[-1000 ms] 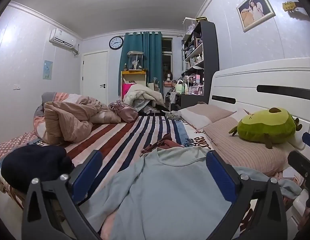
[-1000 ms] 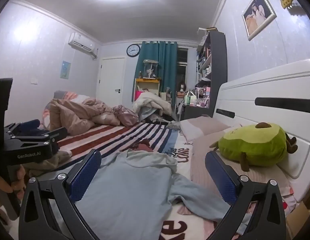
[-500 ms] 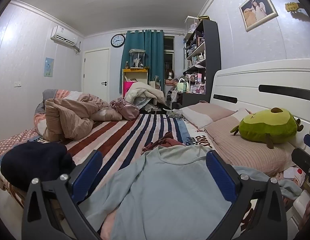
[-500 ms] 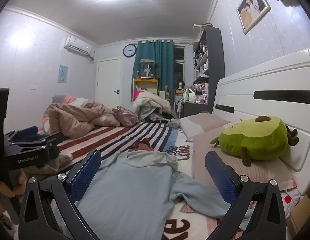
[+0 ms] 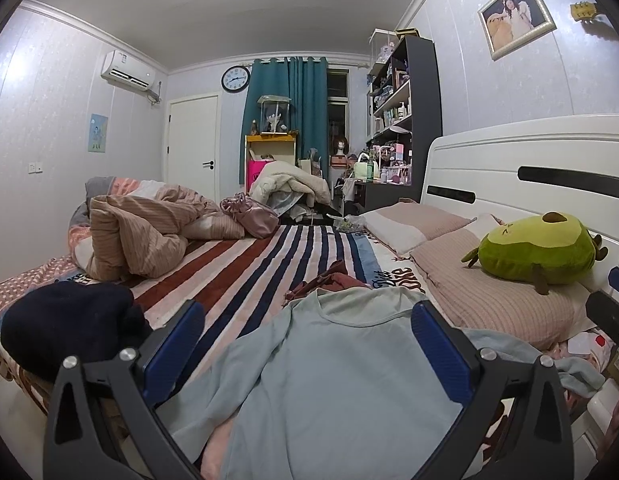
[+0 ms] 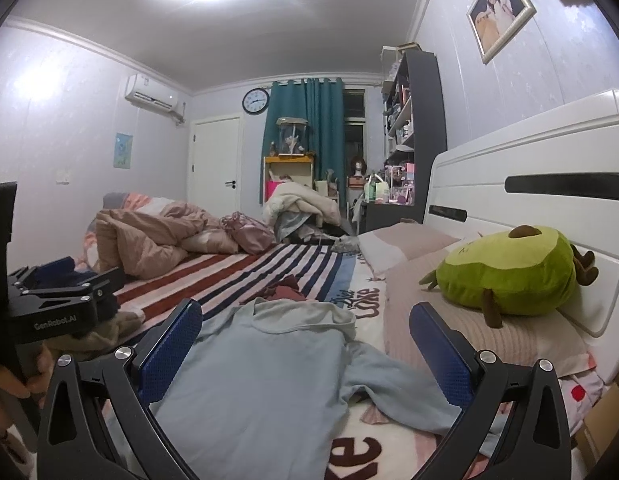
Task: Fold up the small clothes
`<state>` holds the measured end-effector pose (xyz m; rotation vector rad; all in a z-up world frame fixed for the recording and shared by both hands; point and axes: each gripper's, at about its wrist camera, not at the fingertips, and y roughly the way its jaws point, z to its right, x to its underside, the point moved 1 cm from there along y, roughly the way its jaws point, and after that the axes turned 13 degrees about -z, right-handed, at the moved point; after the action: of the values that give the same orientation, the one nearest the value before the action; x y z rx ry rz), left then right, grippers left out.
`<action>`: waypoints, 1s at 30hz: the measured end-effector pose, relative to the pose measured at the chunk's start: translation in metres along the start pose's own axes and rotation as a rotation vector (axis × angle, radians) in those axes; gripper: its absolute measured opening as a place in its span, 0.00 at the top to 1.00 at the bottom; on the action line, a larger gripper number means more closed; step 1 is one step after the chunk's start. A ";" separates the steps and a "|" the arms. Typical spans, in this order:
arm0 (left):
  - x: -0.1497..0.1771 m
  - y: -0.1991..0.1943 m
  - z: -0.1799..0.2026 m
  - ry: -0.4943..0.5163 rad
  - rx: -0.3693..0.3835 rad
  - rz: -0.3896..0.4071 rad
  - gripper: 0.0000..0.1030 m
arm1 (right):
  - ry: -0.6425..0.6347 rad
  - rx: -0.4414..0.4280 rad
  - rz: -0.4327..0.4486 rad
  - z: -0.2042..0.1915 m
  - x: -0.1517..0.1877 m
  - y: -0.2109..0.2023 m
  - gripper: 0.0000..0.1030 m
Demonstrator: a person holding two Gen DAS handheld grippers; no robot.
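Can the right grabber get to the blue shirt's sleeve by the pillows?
Probably yes. The right gripper is open, and the sleeve lies flat on the bed just ahead with nothing on top.

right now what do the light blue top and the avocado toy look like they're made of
Light blue top: soft matte knit, probably cotton jersey; it lies limp in shallow wrinkles, with a ribbed-looking neckline.
Avocado toy: plush, likely polyester; fuzzy, faintly shiny green surface, rounded stuffed shape denting the pillow slightly.
Fibre content is a guess in both.

A lived-in home bedroom.
Ahead of the grippers: a striped bed (image 5: 269, 264), white headboard (image 5: 529, 168), avocado plush (image 5: 537, 252), teal curtains (image 5: 293, 120), wall clock (image 5: 235, 79).
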<state>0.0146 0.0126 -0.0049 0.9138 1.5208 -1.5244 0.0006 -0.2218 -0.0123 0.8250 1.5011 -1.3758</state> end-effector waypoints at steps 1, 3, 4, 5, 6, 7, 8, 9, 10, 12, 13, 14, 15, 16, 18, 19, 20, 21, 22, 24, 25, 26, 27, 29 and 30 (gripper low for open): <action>0.000 0.000 0.000 0.001 0.000 -0.001 0.01 | -0.001 0.000 0.000 0.000 0.000 0.000 0.00; 0.000 0.000 -0.001 0.002 -0.002 -0.001 0.01 | 0.001 0.000 -0.001 0.001 0.000 0.000 0.00; 0.000 0.000 -0.001 0.000 -0.003 0.000 0.01 | 0.001 -0.003 -0.001 0.002 -0.001 0.000 0.00; 0.000 0.000 -0.001 0.000 -0.001 0.000 0.01 | 0.002 -0.004 -0.001 0.002 -0.001 0.000 0.00; 0.000 0.001 -0.001 0.000 -0.001 -0.001 0.01 | 0.003 -0.005 -0.001 0.002 -0.001 0.000 0.00; 0.000 0.001 -0.001 0.001 0.000 -0.001 0.01 | 0.002 -0.003 -0.001 0.001 0.000 0.000 0.00; -0.001 0.001 -0.001 0.001 0.001 0.000 0.01 | 0.002 -0.002 -0.002 0.001 0.000 0.000 0.00; 0.000 0.001 -0.001 0.001 0.003 0.000 0.01 | 0.002 -0.002 -0.003 0.000 -0.001 0.000 0.00; 0.000 0.001 -0.002 0.003 0.003 0.000 0.01 | 0.002 -0.001 -0.003 0.000 -0.001 0.000 0.00; 0.001 0.001 0.000 0.005 0.002 0.000 0.01 | 0.004 -0.005 -0.002 0.001 -0.001 0.000 0.00; 0.001 0.002 -0.001 0.005 0.001 0.000 0.01 | 0.004 -0.006 -0.002 0.001 -0.001 0.000 0.00; 0.000 0.001 -0.001 0.005 0.002 -0.001 0.01 | 0.004 -0.005 -0.001 0.001 -0.001 0.000 0.00; 0.001 0.001 -0.001 0.004 0.003 0.000 0.01 | 0.003 -0.004 -0.002 0.000 -0.001 0.000 0.00; 0.001 0.002 -0.001 0.003 0.003 0.000 0.01 | 0.003 -0.002 -0.002 -0.001 -0.001 0.000 0.00; 0.001 0.002 0.000 0.005 0.003 -0.001 0.01 | 0.004 -0.003 -0.002 0.001 0.000 0.000 0.00; 0.001 0.002 0.000 0.005 0.002 -0.001 0.01 | 0.005 -0.004 -0.001 0.001 0.000 0.000 0.00; 0.002 0.002 0.000 0.004 0.001 -0.001 0.01 | 0.005 -0.004 -0.001 0.001 0.000 0.000 0.00; 0.001 0.002 0.000 0.005 0.002 0.000 0.01 | 0.005 -0.005 -0.001 0.001 0.000 0.000 0.00; 0.002 0.002 0.000 0.004 0.003 -0.001 0.01 | 0.005 -0.006 -0.001 0.000 0.000 0.000 0.00; 0.002 0.002 0.000 0.005 0.001 0.000 0.01 | 0.004 -0.004 0.000 0.000 0.000 0.000 0.00; 0.002 0.002 0.000 0.004 -0.001 0.000 0.01 | 0.004 -0.004 -0.001 0.001 0.000 0.000 0.00; 0.002 0.003 0.001 0.005 -0.002 -0.002 0.01 | 0.005 -0.004 -0.001 0.001 0.000 0.000 0.00; 0.002 0.004 0.000 0.005 -0.003 -0.004 0.01 | 0.005 -0.005 -0.002 0.001 0.001 0.000 0.00; 0.003 0.005 -0.001 0.002 -0.008 -0.010 0.01 | 0.005 -0.008 -0.004 -0.001 0.000 0.000 0.00; 0.004 0.007 -0.001 0.001 -0.012 -0.014 0.01 | 0.006 -0.010 -0.006 -0.002 -0.001 0.000 0.00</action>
<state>0.0189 0.0138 -0.0117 0.8984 1.5384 -1.5229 0.0009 -0.2193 -0.0115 0.8196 1.5150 -1.3698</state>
